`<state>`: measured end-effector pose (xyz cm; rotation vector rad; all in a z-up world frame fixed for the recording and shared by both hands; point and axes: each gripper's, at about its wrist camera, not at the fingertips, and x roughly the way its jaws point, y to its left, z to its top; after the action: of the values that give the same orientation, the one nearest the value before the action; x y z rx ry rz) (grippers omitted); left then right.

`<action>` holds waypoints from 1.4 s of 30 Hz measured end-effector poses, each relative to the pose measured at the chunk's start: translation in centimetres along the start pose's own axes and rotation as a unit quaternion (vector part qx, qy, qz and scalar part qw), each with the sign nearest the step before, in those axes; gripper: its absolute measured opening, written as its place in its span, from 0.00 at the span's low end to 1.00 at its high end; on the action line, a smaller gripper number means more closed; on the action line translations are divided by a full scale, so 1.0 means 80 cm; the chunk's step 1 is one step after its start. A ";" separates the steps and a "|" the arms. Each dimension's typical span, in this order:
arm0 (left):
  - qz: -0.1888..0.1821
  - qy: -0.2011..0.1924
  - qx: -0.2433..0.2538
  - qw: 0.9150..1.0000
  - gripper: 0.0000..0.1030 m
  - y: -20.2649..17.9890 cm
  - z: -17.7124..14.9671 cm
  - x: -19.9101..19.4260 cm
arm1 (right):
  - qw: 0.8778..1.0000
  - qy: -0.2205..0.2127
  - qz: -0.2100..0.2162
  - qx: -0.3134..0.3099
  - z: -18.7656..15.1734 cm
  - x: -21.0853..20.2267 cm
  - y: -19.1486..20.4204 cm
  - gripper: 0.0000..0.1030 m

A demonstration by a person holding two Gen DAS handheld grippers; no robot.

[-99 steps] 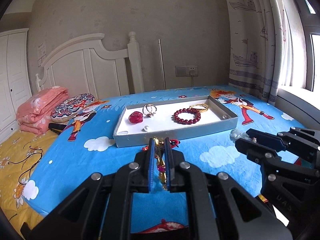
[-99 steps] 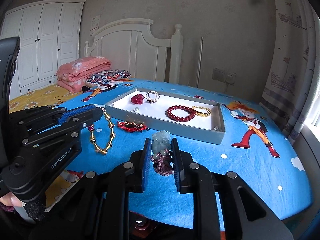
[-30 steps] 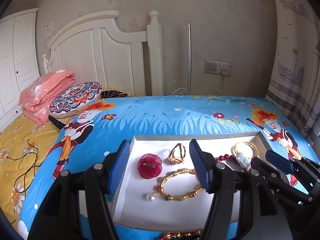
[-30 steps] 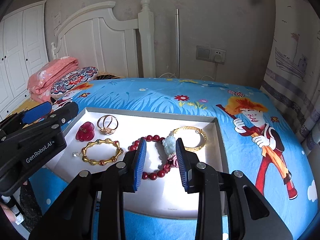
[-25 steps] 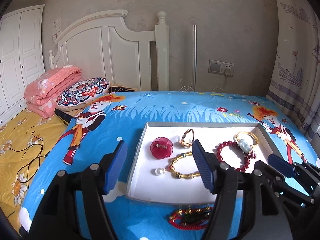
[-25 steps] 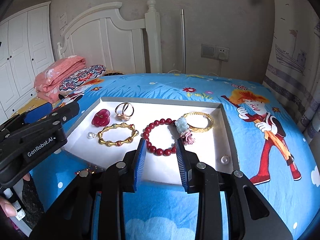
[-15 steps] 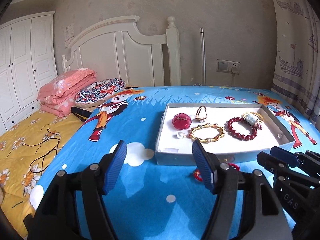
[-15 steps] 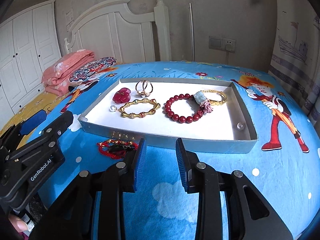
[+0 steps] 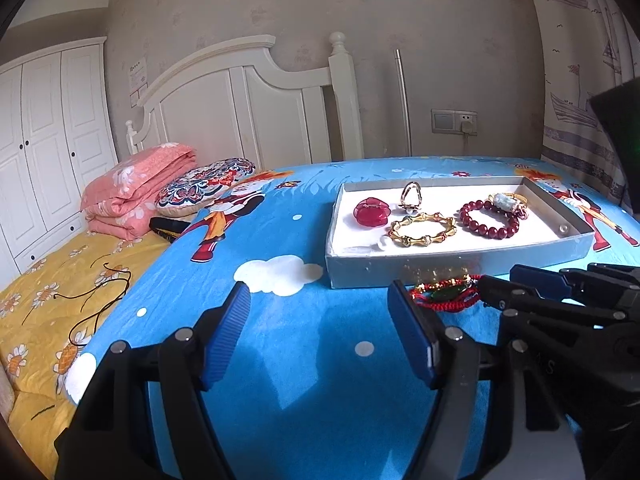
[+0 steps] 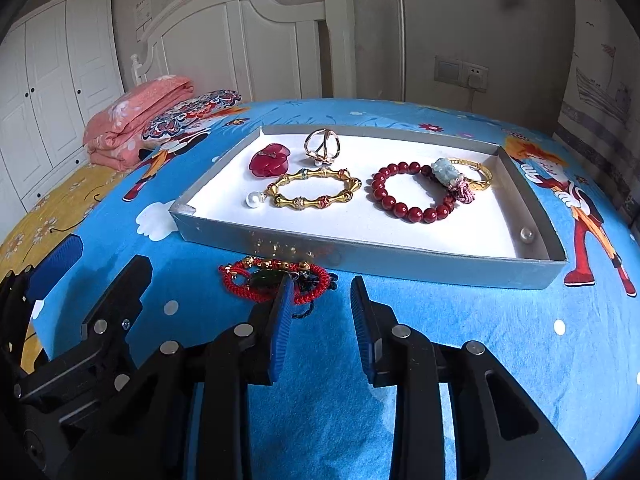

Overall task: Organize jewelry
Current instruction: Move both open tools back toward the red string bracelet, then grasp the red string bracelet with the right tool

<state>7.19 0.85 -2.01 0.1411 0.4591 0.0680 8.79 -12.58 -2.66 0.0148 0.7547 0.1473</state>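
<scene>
A grey tray (image 10: 400, 254) with a white floor lies on the blue bed. In it are a red flower piece (image 10: 269, 159), a gold ring (image 10: 322, 145), a gold bamboo bracelet (image 10: 314, 189), a pearl (image 10: 253, 199), a red bead bracelet (image 10: 412, 196), a pale jade pendant (image 10: 450, 173) and a gold bangle (image 10: 478, 176). A red cord bracelet (image 10: 272, 280) lies on the bed in front of the tray (image 9: 460, 258). My right gripper (image 10: 320, 320) is open just right of the cord bracelet (image 9: 444, 294). My left gripper (image 9: 320, 320) is open and empty, left of it.
A pink folded blanket (image 9: 136, 192) and a patterned cushion (image 9: 204, 184) lie near the white headboard (image 9: 240, 116). A yellow quilt (image 9: 48, 296) covers the left side. Curtains (image 9: 576, 72) hang at the right. A small clear bead (image 10: 526, 233) sits in the tray's right corner.
Both grippers let go of their pieces in the tray, the gold bamboo bracelet and the jade pendant. Both have drawn back to the near side of the tray, above the bed.
</scene>
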 end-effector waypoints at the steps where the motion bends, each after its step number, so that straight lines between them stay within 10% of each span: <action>1: 0.001 0.000 0.001 1.000 0.67 0.000 -0.001 0.001 | 1.000 0.007 -0.001 -0.003 0.000 0.004 0.002 0.25; 9: -0.004 0.009 -0.012 1.000 0.70 0.008 -0.007 0.008 | 1.000 -0.015 0.004 -0.022 -0.005 -0.007 0.004 0.01; 42: -0.010 0.077 -0.076 0.994 0.75 0.045 -0.001 0.044 | 0.999 0.036 0.008 -0.021 0.008 0.015 0.009 0.12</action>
<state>10.19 4.74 -3.12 -0.0179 0.6078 0.0950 9.98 -11.66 -2.91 -0.0245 0.8230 0.1791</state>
